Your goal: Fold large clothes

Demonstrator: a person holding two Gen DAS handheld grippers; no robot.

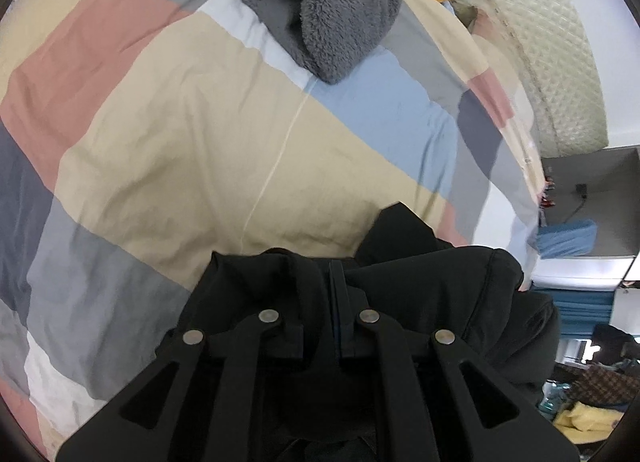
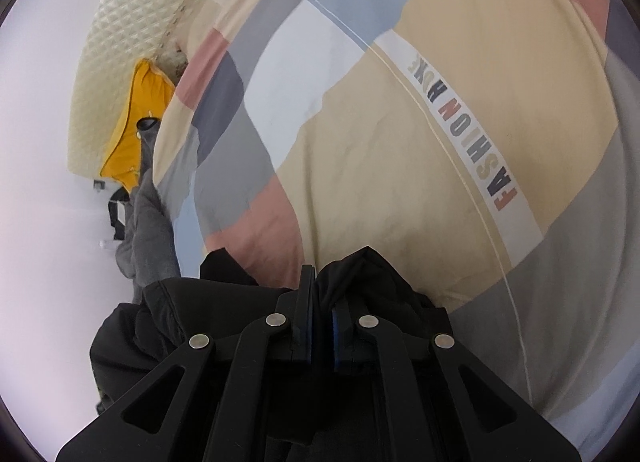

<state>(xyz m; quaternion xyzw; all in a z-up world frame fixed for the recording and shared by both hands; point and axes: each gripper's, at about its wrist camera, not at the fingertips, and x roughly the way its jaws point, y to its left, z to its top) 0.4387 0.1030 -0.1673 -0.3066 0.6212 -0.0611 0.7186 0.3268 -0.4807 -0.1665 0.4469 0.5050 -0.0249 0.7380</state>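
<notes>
**Both tools pinching the black garment above the bed**

While I hold the black garment in both tools, the thing to get right is even tension: the two pinched edges should travel together and stay level, so the cloth comes down flat on the patchwork duvet rather than bunching. My left tool has its jaws drawn close on a fold of the black fabric, which wraps over and around both fingers. My right tool is likewise nearly closed, with a ridge of the same cloth pressed between its blue pads. I would keep both grips firm, since the fabric looks thick and slippery enough to creep out (a judgement, not something I can see happening).

Both tools point forward over the bed, low above the duvet, with the garment hanging beneath them; how much of it trails below I cannot tell. A grey fleece lies further up the bed, well apart from my cloth, and I should lay the fold short of it.
</notes>
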